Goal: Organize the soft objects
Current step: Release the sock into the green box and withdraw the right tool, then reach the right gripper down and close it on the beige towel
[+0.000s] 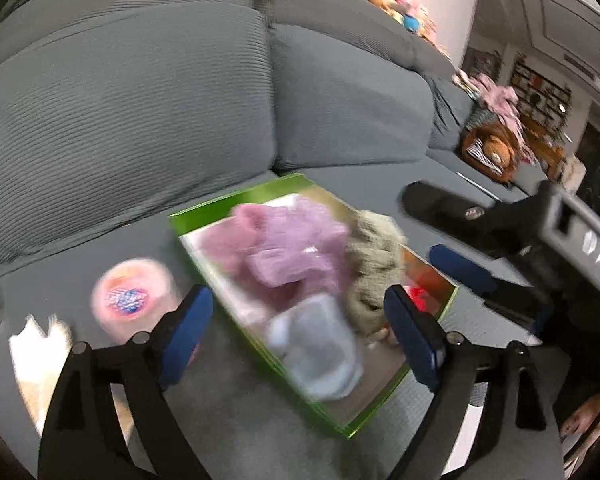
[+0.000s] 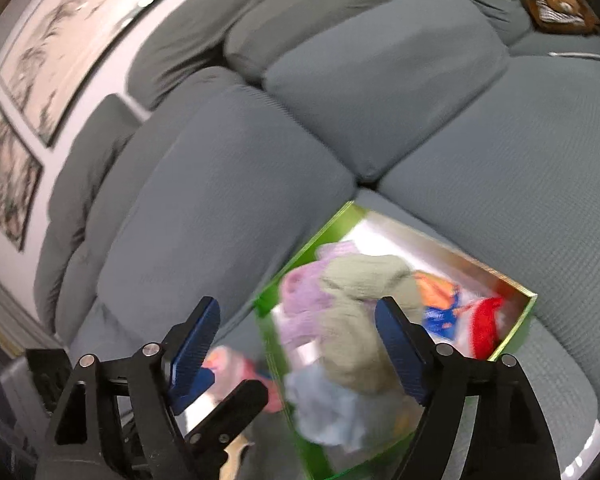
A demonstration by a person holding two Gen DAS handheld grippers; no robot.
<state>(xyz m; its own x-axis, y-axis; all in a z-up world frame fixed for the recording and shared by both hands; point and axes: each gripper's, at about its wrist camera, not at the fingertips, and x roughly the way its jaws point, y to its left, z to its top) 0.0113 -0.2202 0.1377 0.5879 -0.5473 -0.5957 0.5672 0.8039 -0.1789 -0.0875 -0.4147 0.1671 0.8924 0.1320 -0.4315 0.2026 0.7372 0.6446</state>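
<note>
Blurred white letters, perhaps "DAS", on right tool (image 1: 458, 270)

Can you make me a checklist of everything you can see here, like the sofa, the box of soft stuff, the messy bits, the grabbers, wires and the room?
Surface: grey sofa seat.
Job's things: green box holding a pink knit, olive knit, pale blue piece, red-orange items.
Clutter: pink round object beside the box; white item.
Grippers: left gripper and right gripper, jaws open, empty.
Cables: thin white line, unclear.
Surroundings: plush toys, wall paintings, brown plush.
</note>
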